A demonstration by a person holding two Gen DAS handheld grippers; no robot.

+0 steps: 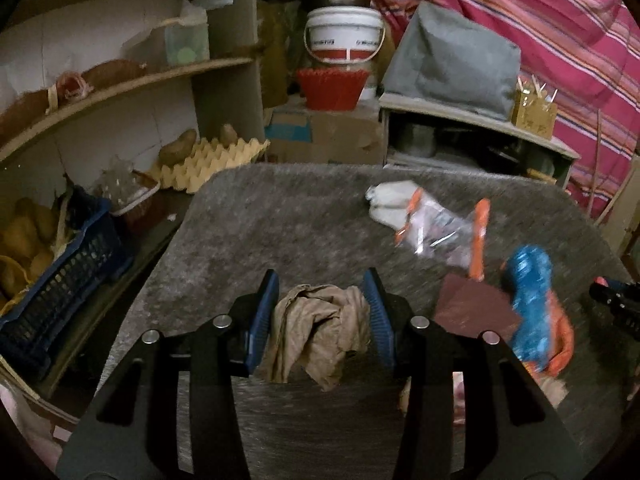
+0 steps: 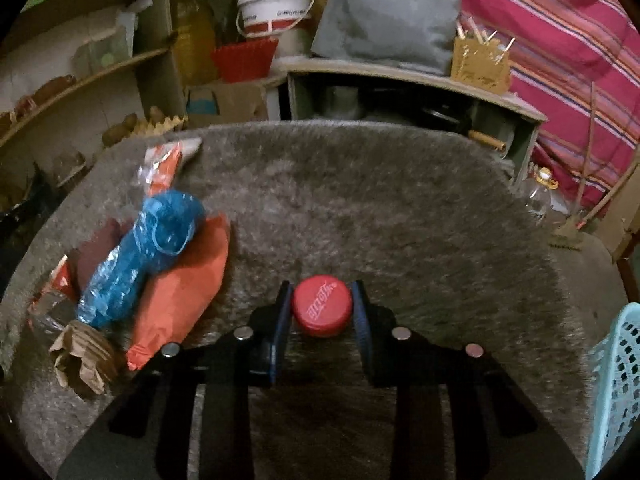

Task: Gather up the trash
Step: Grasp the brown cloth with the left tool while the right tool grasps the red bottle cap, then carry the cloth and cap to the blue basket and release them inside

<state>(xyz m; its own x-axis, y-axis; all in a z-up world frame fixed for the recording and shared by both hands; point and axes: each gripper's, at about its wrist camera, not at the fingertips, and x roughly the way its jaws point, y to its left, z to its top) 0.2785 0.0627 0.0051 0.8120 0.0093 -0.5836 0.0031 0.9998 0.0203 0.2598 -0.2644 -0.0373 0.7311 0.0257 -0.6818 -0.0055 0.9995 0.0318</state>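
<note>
At the far left of the left wrist view, curved wooden shelves (image 1: 132,80) line the wall. A dark blue plastic crate (image 1: 60,300) of yellowish produce sits low down, and a cardboard egg tray (image 1: 216,160) with potatoes lies on the shelf beside it. Behind, a white bucket with a red band (image 1: 344,38) stands over a red ribbed basket (image 1: 332,88), with a steel pot above it. To the right, a grey cloth-covered box (image 1: 452,60) rests on a low cabinet, next to a small cardboard holder of sticks (image 1: 534,110), and a pink striped cloth (image 1: 560,20) hangs behind.

The work surface is a shaggy grey mat (image 1: 280,224). The left gripper (image 1: 320,312) is clenched on a crumpled brown paper wad (image 1: 316,332), pinched between its blue pads. To its right on the mat lie a clear wrapper with orange edges (image 1: 436,228), a dark maroon sheet (image 1: 472,308) and a crinkled blue plastic wrapper (image 1: 530,300) over an orange packet (image 1: 560,336).

In the right wrist view, that pile sits on the left of the mat (image 2: 400,200): the blue wrapper (image 2: 136,260), the orange packet (image 2: 184,292), and a scrap of corrugated brown paper (image 2: 84,356) at its near end. The right gripper (image 2: 322,308) grasps a red bottle cap (image 2: 322,306), its pads touching both sides. At the far right edge stands a light blue perforated basket (image 2: 620,388).
</note>
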